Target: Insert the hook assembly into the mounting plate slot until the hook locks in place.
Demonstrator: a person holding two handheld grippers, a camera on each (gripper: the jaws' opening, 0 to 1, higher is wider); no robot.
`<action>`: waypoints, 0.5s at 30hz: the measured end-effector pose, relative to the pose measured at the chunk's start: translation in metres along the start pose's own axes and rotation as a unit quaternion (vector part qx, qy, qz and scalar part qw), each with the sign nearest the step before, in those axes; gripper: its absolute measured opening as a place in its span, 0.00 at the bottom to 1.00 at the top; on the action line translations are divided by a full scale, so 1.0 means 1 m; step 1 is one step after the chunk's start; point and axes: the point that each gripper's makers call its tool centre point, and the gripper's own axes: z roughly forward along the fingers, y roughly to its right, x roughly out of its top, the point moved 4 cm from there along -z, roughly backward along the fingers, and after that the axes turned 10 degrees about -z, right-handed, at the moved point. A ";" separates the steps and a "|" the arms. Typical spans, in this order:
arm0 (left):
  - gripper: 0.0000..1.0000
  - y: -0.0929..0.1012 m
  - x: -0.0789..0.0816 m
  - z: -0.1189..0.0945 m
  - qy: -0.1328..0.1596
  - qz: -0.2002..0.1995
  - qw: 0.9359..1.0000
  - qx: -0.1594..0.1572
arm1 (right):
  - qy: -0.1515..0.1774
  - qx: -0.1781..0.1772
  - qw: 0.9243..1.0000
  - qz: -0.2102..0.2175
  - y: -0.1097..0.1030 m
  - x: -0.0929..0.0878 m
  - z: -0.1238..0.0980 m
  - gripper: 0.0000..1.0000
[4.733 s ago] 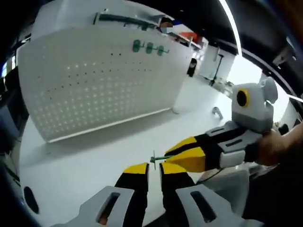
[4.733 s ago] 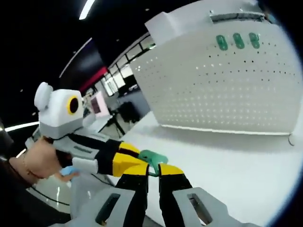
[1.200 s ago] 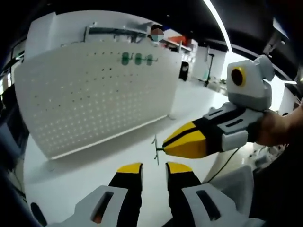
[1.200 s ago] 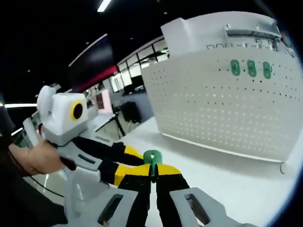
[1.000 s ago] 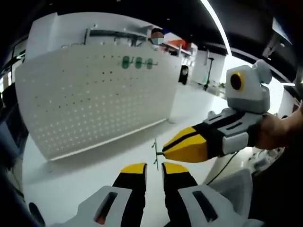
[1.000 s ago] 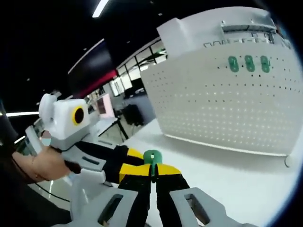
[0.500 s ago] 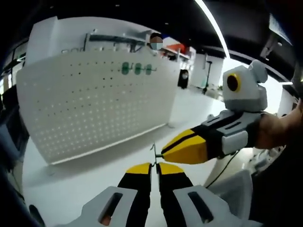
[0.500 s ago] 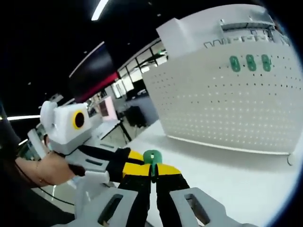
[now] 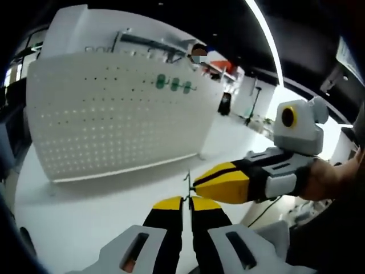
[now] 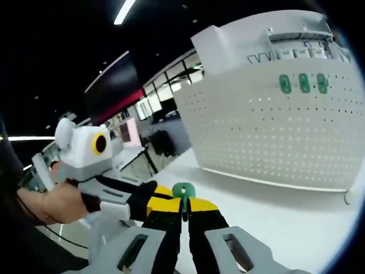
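Hook: a small green hook piece point(image 10: 182, 190) sits low in the centre of the right gripper view, its rounded green head sticking up above the yellow tips. In the left gripper view it is a thin dark metal pin point(image 9: 187, 184) standing on end just above the left tips, so its long axis runs up and down the frame there.
Right gripper: its fingers point(image 10: 165, 206) are pressed together on the hook piece, the right gripper point(image 10: 182, 204) rising from the bottom of its own view. In the left gripper view it comes in from the right, lying roughly level, yellow tips point(image 9: 219, 182) pointing left at the pin, with a hand point(image 9: 336, 180) behind it at the right edge.
Left gripper: the left gripper point(image 9: 186, 202) has its fingers point(image 9: 170, 205) brought nearly together with the pin at their tips; whether they truly pinch it I cannot tell. In the right gripper view it reaches in from the left, tips meeting the right gripper's at the hook, held by a hand point(image 10: 48, 205) at lower left.
Board: a white board with rows of holes point(image 9: 114, 125) stands upright on the desk point(image 9: 74, 211), filling the upper left of the left gripper view and the upper right point(image 10: 274, 131) of the other.
On the board: three green pieces point(image 10: 304, 83) in a row near its top edge point(image 9: 174, 84).
In the way: only bare desk lies between the grippers and the board.
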 end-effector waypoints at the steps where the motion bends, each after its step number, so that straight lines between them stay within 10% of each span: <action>1: 0.03 0.000 0.001 0.000 0.003 -0.003 1.000 0.000 | 0.002 -0.001 1.000 0.002 0.000 0.001 0.000 0.01; 15: 0.04 0.001 0.004 -0.003 0.021 -0.046 0.999 -0.018 | 0.023 -0.010 1.000 0.016 -0.001 0.006 0.000 0.01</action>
